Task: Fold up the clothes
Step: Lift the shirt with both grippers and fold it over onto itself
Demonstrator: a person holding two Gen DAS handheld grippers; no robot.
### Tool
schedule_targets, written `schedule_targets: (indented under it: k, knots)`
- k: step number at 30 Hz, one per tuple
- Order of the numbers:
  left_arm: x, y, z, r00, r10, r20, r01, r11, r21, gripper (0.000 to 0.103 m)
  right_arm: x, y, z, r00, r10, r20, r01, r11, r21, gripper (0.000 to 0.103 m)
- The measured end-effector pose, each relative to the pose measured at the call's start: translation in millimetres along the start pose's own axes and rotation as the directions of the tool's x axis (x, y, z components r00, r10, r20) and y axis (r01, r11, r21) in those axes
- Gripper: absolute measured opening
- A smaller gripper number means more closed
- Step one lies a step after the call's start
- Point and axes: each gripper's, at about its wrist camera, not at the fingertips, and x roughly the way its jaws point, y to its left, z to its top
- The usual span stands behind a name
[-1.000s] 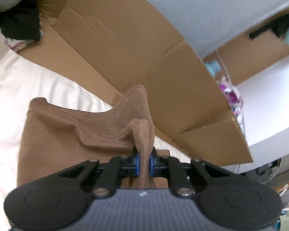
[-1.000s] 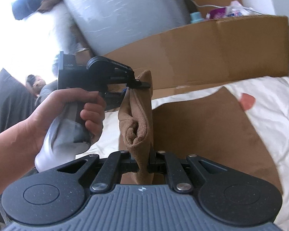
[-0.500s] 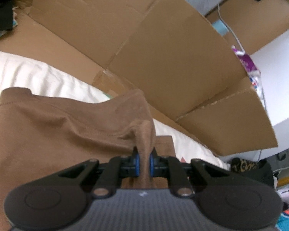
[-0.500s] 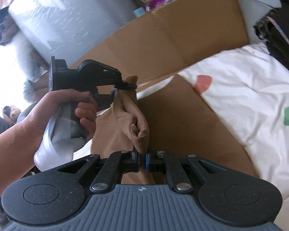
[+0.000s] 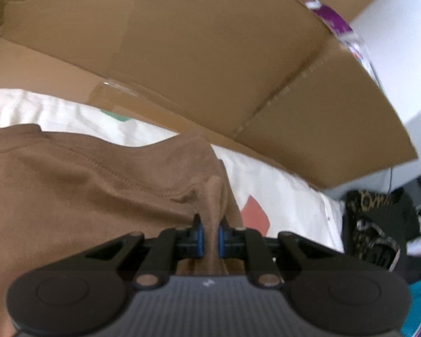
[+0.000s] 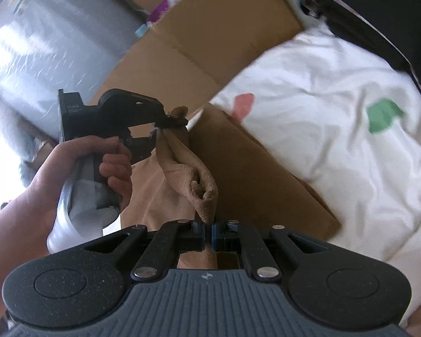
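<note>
I have both tools clamped on the same brown garment (image 5: 78,196): the left hand-held gripper (image 5: 209,234) pinches a bunched ridge of its hemmed edge, and the right hand-held gripper (image 6: 209,231) is squeezed tight on a thin rolled bit of the same edge. From the right view I can see the left hand (image 6: 70,168) gripping its tool, with a short twisted rope of cloth strung between the two pinch points. The rest of the garment lies spread on the white bed sheet (image 6: 336,129), just in front of a wall of cardboard (image 5: 210,64). My worry is the right-hand pinch: I judge it holds very little cloth, so a pull apart to flatten the edge could strip it free and drop that corner. The twist between the grips could also set a crooked crease if I lay it down without straightening it. Both views are blurred, so I cannot judge how squarely the layers are stacked underneath. Counting: one brown garment, two grippers, one hand in view, one sheet with a green patch (image 6: 384,115) and a pink patch (image 6: 242,104), and dark clothing (image 5: 379,224) heaped off the bed's edge, number unclear.
</note>
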Motion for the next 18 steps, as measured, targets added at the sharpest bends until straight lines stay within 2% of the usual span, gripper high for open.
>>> schedule_targets:
  k: [8, 13, 18]
  knots:
    - [18.4, -6.5, -10.1, 0.999, 0.038, -0.02, -0.037, 0.998, 0.043, 0.011, 5.0, -28.4, -7.8, 1.0, -0.021, -0.008, 0.022, 0.996, 0.092, 0.001]
    - [17.9, -11.3, -12.1, 0.999, 0.035, -0.014, -0.034, 0.999, 0.041, 0.011, 4.4, -32.1, -9.0, 1.0, -0.028, -0.005, 0.028, 0.994, 0.102, 0.001]
    - [22.1, -22.0, -16.5, 0.999, 0.046, -0.006, -0.046, 0.995, 0.088, 0.011, 0.0, -36.1, -10.3, 0.999, -0.04, 0.003, 0.04, 0.994, 0.105, 0.001]
